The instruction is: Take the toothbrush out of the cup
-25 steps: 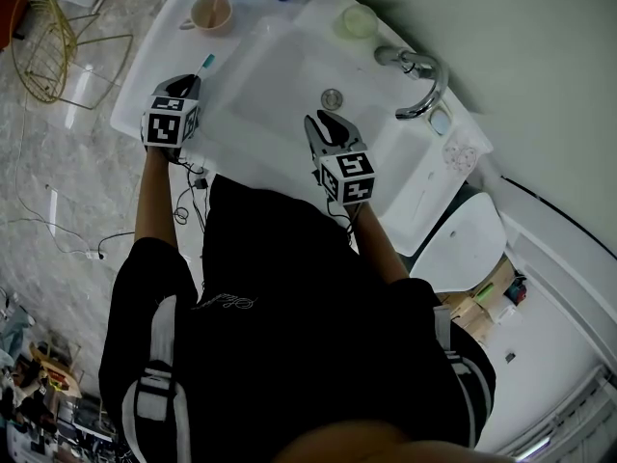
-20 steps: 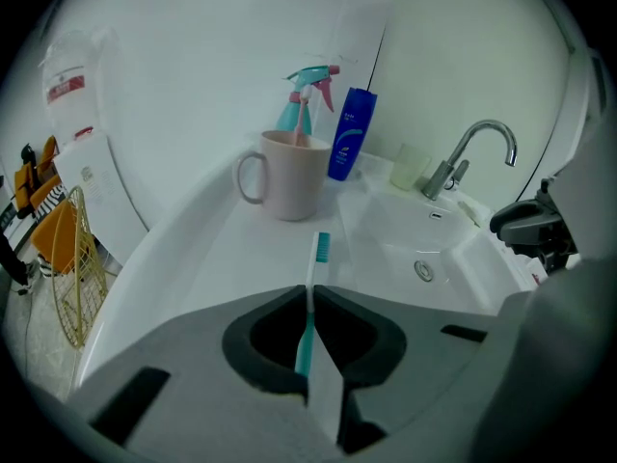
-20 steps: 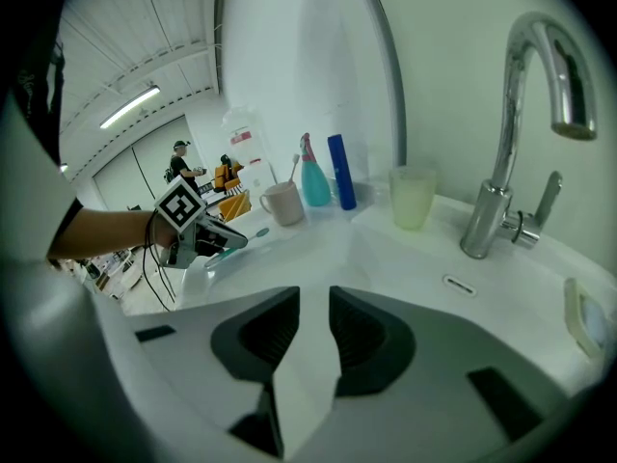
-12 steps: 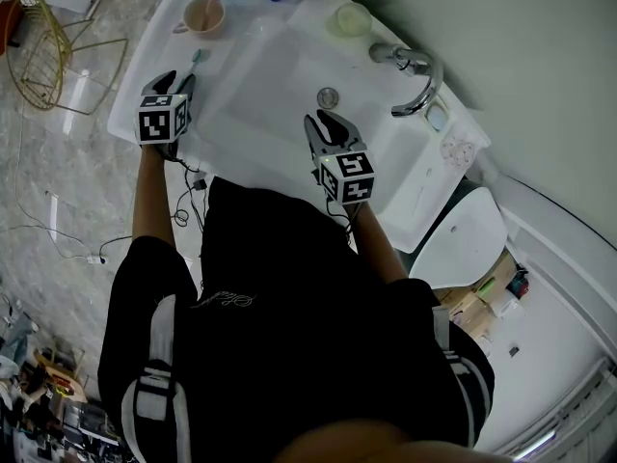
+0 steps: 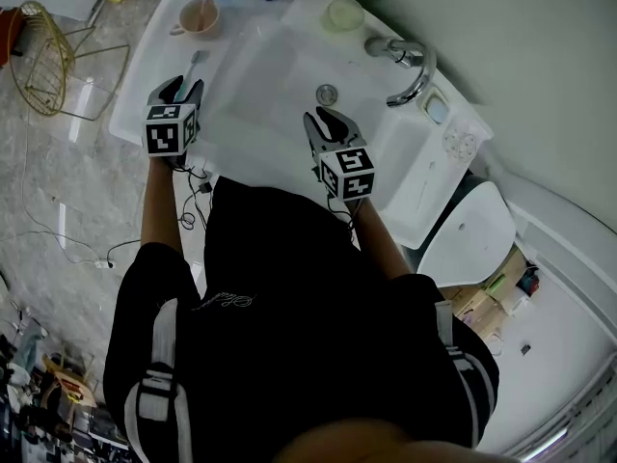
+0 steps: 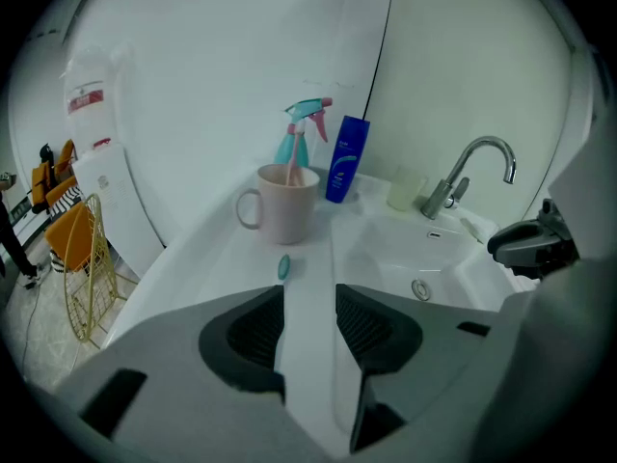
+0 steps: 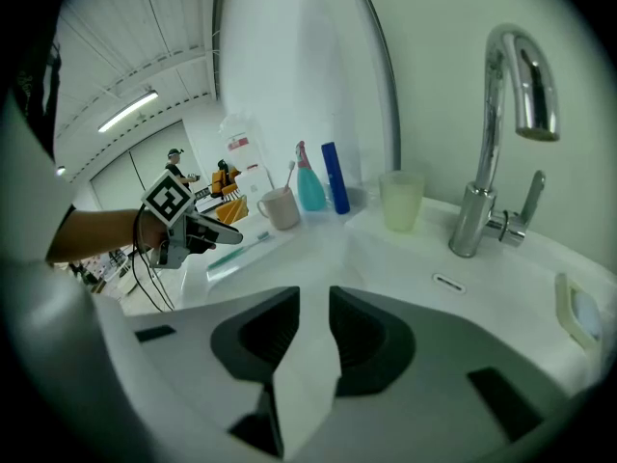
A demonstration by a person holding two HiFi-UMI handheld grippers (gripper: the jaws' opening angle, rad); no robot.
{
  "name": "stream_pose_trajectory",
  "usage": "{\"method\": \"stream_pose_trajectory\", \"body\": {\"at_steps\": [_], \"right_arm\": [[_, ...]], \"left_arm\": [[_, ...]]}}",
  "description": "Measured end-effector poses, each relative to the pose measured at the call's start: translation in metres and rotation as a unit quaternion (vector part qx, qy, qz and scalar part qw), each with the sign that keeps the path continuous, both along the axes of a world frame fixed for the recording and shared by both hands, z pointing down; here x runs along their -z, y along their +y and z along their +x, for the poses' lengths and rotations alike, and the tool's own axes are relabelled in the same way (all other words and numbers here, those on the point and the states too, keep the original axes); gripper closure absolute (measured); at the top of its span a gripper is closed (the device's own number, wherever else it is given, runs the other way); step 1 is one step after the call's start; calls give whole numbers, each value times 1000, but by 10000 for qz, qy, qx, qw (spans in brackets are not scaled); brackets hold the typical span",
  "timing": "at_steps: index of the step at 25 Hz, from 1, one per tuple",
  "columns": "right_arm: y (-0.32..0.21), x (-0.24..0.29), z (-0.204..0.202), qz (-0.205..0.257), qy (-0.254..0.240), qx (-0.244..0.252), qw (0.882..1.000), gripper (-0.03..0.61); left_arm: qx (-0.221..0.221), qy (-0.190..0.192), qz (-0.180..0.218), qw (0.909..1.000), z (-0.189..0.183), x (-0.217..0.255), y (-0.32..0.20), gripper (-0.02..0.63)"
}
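Observation:
A toothbrush (image 5: 193, 66) with a teal head (image 6: 283, 266) lies flat on the white sink ledge (image 5: 145, 85), short of the pink cup (image 6: 284, 205). My left gripper (image 5: 178, 88) hovers at its handle end with the jaws opening. The pads (image 6: 253, 328) stand apart from the handle, which runs under the left finger. A pink toothbrush (image 6: 292, 169) still stands in the cup (image 5: 200, 14). My right gripper (image 5: 326, 116) hangs over the basin's near side, open, with nothing between its fingers (image 7: 313, 302). In the right gripper view the left gripper (image 7: 188, 234) sits beside the lying toothbrush (image 7: 236, 251).
Behind the cup stand a teal spray bottle (image 6: 301, 133) and a blue bottle (image 6: 345, 159). A pale green tumbler (image 7: 402, 201) and the chrome faucet (image 7: 501, 143) sit along the back rim. The drain (image 5: 327, 93) is in the basin; a gold wire basket (image 5: 48, 56) stands on the floor.
The left gripper held the toothbrush a second ago; it has since laid it on the ledge and its jaws have spread. The right gripper has stayed still.

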State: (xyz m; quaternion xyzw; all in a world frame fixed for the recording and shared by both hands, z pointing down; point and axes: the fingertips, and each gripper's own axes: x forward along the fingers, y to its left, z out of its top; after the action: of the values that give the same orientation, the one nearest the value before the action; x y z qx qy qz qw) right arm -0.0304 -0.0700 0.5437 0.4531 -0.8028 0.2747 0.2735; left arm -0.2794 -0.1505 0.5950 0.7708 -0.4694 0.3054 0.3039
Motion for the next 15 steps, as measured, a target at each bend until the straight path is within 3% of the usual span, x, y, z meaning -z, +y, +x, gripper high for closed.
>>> {"method": "stream_pose_trajectory", "body": {"at_steps": [8,15], "right_arm": [[14,3,24,77,-31,-359,9993,476],[35,4,61,103,-39,-917,9957,476]], "left_arm": [[-442,126,-74,9989,50,4,21,439],[-1265,234,-237,9914,123,-1,50,439]]}}
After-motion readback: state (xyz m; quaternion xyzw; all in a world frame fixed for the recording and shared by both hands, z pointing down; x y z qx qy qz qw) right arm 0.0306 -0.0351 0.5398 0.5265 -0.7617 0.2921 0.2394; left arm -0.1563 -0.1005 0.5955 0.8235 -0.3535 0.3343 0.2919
